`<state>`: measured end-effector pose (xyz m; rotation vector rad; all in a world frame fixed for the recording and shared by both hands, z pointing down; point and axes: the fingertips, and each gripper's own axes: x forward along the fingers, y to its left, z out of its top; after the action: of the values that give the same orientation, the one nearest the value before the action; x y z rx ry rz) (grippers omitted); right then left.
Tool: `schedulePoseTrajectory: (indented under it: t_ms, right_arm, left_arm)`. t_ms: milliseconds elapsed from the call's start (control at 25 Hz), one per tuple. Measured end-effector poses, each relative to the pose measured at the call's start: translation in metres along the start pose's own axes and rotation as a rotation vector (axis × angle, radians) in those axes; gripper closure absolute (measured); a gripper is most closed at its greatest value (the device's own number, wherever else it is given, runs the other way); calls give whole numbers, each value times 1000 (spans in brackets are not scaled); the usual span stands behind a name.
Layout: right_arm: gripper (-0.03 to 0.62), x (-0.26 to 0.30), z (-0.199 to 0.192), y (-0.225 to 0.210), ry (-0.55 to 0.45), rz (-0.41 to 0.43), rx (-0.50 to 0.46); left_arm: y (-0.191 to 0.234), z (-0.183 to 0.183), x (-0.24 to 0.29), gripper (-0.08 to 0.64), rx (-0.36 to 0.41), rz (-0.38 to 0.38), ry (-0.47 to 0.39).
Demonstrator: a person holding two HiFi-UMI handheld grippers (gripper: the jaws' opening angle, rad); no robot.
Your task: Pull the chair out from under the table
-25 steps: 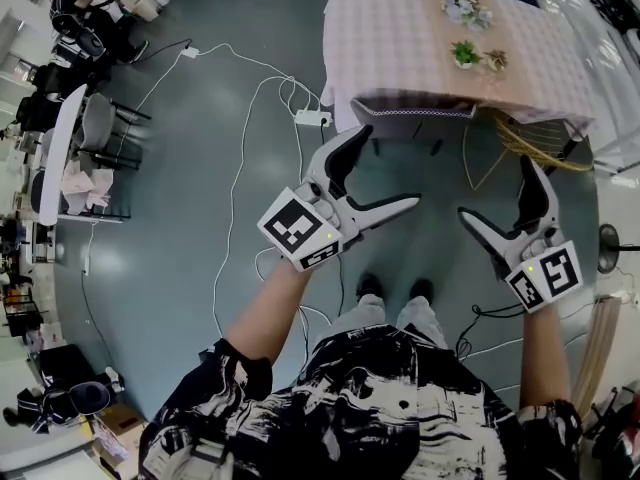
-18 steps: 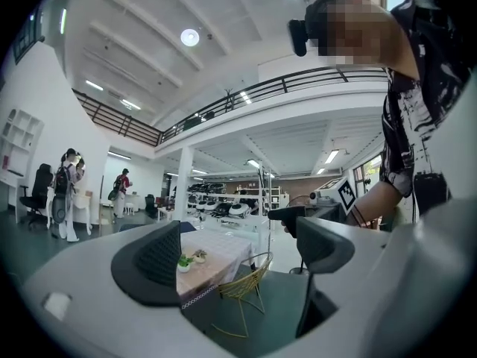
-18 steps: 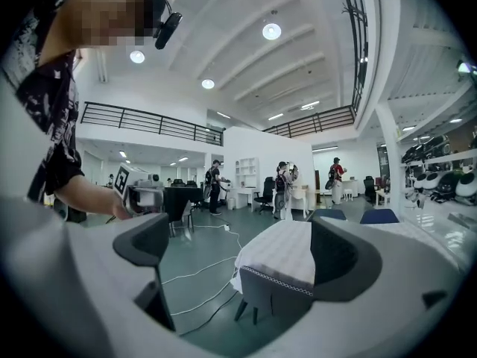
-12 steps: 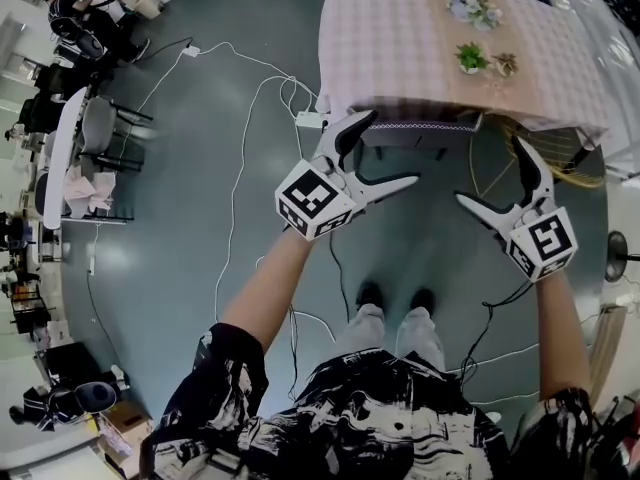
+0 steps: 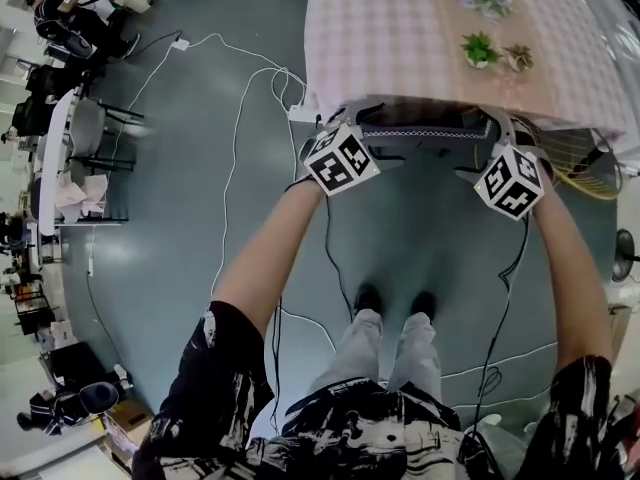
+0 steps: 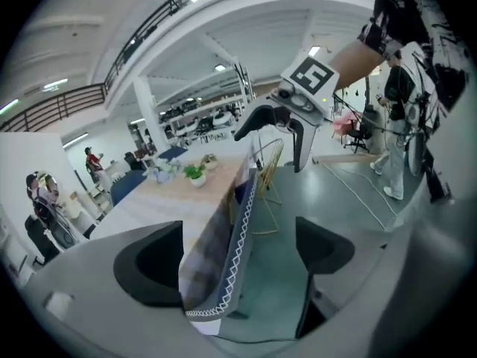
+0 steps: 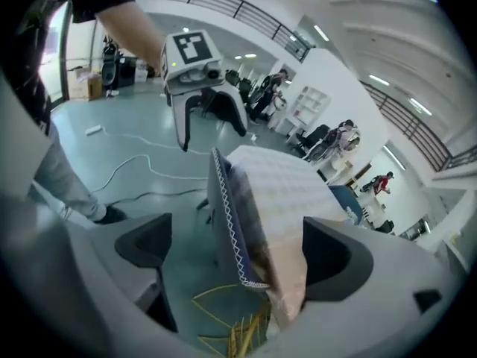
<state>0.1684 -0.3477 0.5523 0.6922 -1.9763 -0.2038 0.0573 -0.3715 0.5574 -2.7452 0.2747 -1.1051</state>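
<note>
The chair [image 5: 420, 132] back stands at the table [image 5: 400, 38] edge, upper centre. The left gripper [image 6: 237, 250] and right gripper [image 7: 240, 252], jaws wide, straddle its 2 top corners.

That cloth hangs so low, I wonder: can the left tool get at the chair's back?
Probably yes. The left tool's jaws stand apart astride the top edge of the chair's back. The tablecloth drapes against it and may get pinched too.

Left gripper [image 5: 346, 131], right gripper [image 5: 504, 138] at chair [image 5: 420, 132]
</note>
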Motion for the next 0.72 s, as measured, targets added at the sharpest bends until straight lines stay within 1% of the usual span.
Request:
schedulePoseTrajectory:
  t_ms: [120, 240, 320, 400, 520, 560, 600, 640, 680, 720]
  right_arm:
    - [51, 44, -20, 9, 103, 78, -99]
    - [52, 81, -42, 16, 189, 142, -165]
    - [52, 101, -55, 21, 228, 176, -185]
    - [52, 118, -65, 25, 250, 204, -184]
    - [55, 135, -72, 32, 262, 233, -189]
    - [58, 138, -72, 32, 259, 230, -198]
    - [82, 140, -72, 30, 254, 214, -215]
    - [189, 141, -72, 26, 251, 189, -241]
    - [317, 142, -72, 22, 253, 163, -271]
    - [414, 143, -73, 20, 260, 151, -299]
  left_arm:
    - [-2, -28, 31, 100, 48, -40, 91]
    - [-3, -54, 57, 100, 116, -62, 186]
    - [1, -70, 71, 101, 125, -65, 230]
    - [8, -83, 83, 101, 115, -61, 254]
    - [8, -97, 93, 101, 117, -81, 296]
    - [8, -102, 97, 101, 125, -84, 302]
    - [8, -107, 102, 101, 134, -84, 304]
    - [8, -111, 105, 103, 140, -81, 306]
    - [8, -114, 108, 105, 148, -73, 311]
    - [10, -114, 108, 128, 159, -60, 322]
